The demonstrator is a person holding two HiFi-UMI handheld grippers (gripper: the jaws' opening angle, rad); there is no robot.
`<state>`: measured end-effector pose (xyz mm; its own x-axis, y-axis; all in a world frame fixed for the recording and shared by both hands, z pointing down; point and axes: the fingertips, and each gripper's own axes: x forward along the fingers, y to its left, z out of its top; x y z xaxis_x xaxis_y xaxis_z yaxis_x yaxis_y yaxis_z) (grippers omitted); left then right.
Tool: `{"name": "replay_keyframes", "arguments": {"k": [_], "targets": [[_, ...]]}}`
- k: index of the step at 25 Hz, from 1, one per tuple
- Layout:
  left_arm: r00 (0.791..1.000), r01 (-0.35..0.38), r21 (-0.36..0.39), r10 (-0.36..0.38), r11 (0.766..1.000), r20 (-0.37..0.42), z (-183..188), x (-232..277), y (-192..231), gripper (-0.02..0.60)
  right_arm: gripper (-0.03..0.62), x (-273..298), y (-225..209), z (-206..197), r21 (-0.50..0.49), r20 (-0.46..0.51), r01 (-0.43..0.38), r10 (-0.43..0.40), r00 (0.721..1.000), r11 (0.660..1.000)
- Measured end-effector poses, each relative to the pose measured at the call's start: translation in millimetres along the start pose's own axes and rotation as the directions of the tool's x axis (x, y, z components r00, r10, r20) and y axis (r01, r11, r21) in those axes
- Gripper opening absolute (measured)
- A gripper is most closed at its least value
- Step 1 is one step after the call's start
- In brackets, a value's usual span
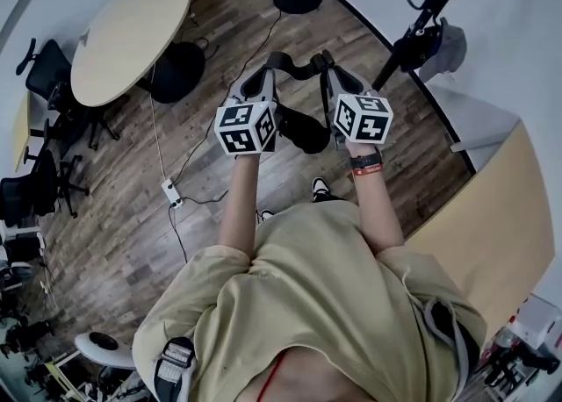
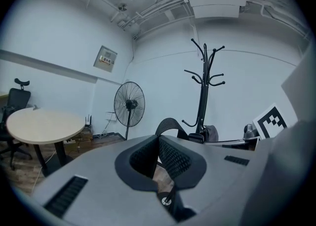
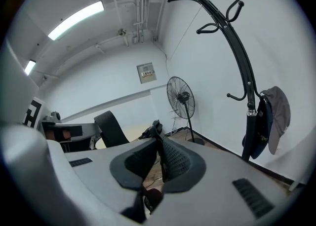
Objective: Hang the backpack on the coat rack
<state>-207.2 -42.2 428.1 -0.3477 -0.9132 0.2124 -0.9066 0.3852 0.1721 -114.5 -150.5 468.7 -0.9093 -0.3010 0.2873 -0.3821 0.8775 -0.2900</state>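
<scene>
- Nearest in, the person is holding both forearms (image 1: 235, 207) out ahead of the chest, one gripper in each hand, probably so the load is hanging clear of the legs.
- The left gripper (image 1: 262, 80) is pinching a black webbing strap (image 2: 170, 124). Its jaws are pressed shut on it, and the strap is arching up out of the pads in the left gripper view.
- The right gripper (image 1: 329, 75), just beside its partner, is clamping its jaws on another stretch of dark strap (image 3: 156, 133).
- The backpack (image 1: 303, 131) is hanging between and below the two grippers, above the wooden floor (image 1: 123, 242) and not yet on any hook. Gripping at two places is likely holding the top loop (image 1: 294, 62) spread, so that it can slip over a hook.
- The coat rack (image 1: 430, 7) is standing ahead and to the right, near the wall. A grey cap (image 3: 277, 114) is already hanging low on it, while the upper hooks (image 3: 232, 8) are looking free, so those seem the sensible target.
- Farther off, a pedestal fan (image 2: 129, 104) is standing by the wall and a round table (image 1: 132, 32) is sitting to the left, both out of the path to the rack.
</scene>
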Motion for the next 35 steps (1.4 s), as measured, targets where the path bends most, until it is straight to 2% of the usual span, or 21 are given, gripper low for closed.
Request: {"name": "replay_keyframes", "arguments": {"k": [14, 21, 27, 35], "targets": [[0.994, 0.101, 0.01, -0.101, 0.995, -0.038, -13, 83, -101, 0.025, 0.052, -34, -114, 11, 0.048, 0.009, 0.089, -0.09, 0.996, 0.995], [0.983, 0.176, 0.023, -0.174, 0.984, -0.062, -11, 111, -140, 0.025, 0.052, -52, -155, 20, 0.091, 0.028, 0.147, -0.151, 0.988, 0.985], [0.96, 0.274, 0.029, -0.271, 0.961, -0.069, -6, 138, -157, 0.025, 0.052, -59, -177, 27, 0.118, 0.052, 0.234, -0.241, 0.969, 0.965], [0.905, 0.419, 0.029, -0.415, 0.907, -0.096, 4, 187, -170, 0.025, 0.052, -58, -206, 42, 0.167, 0.071, 0.367, -0.382, 0.921, 0.915]]}}
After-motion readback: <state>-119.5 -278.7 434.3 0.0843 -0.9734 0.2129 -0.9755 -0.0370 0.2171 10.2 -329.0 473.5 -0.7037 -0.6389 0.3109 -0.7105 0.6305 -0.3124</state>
